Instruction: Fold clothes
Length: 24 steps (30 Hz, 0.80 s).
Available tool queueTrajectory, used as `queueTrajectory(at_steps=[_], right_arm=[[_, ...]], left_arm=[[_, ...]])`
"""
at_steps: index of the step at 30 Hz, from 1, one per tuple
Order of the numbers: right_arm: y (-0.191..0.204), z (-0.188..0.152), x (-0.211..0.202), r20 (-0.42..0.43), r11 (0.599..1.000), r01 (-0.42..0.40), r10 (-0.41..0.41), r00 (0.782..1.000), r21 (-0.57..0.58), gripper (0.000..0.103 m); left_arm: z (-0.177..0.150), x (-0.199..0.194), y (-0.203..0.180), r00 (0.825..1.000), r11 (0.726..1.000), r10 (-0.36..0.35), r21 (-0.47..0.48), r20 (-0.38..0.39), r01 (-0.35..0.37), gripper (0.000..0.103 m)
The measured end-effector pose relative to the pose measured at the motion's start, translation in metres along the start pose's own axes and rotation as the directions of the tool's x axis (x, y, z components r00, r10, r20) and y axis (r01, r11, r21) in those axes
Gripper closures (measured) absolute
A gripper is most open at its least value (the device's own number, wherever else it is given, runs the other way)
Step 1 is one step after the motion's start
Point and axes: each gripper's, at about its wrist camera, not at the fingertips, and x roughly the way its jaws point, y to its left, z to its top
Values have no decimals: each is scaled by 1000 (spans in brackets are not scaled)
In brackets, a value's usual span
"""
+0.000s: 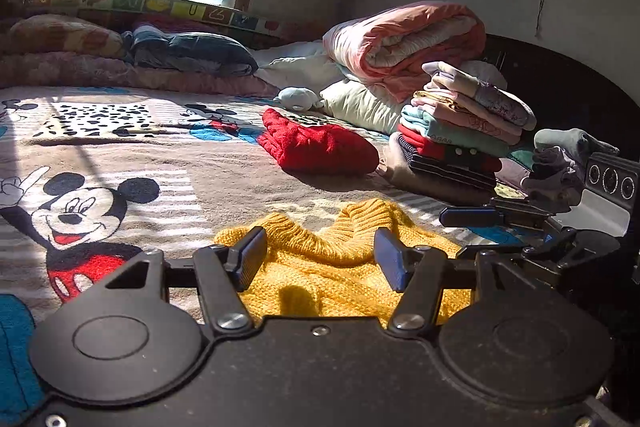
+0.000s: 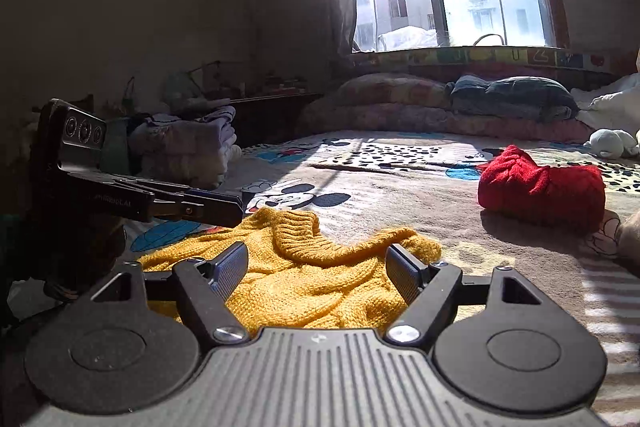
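Yellow sweater (image 1: 336, 275) crumpled on bed cover (image 1: 240, 163), directly under both tools: unfolded, still to do. Left gripper (image 1: 320, 259) fingers spread, empty. Right gripper (image 2: 316, 267) fingers spread, empty. Done, apparently: red sweater (image 1: 316, 147) folded beyond; folded stack (image 1: 460, 131) beside it.

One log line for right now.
left tongs open | right tongs open | yellow sweater unfolded, ungripped | red sweater folded

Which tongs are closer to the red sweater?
Right. The right tongs sit over the yellow sweater's side facing the red sweater; the left tongs sit farther away.
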Motion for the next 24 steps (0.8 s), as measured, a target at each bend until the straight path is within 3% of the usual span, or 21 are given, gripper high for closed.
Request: queueTrajectory(at_steps=[4,6,9,14,24], right_arm=[[15,-1,-14,11,999,-31,32,999,-33,34],[20,-2,-15,14,998,-45,46,999,-37,34],[22,-18,3,-100,999,-21,18,995,-29,34],[18,-24,12,-130,1000,-30,29,991,-3,33],[16,-26,8,-114,1000,-23,24,993,10,32]], left_arm=[[-16,-22,-14,994,993,-101,60,-40,103,45],[-21,-13,-15,991,992,-101,72,-87,107,46],[-30,1,-12,984,991,-97,78,-152,109,46],[-38,11,-10,977,991,-82,93,-196,101,45],[-39,7,-12,983,993,-59,90,-175,76,43]])
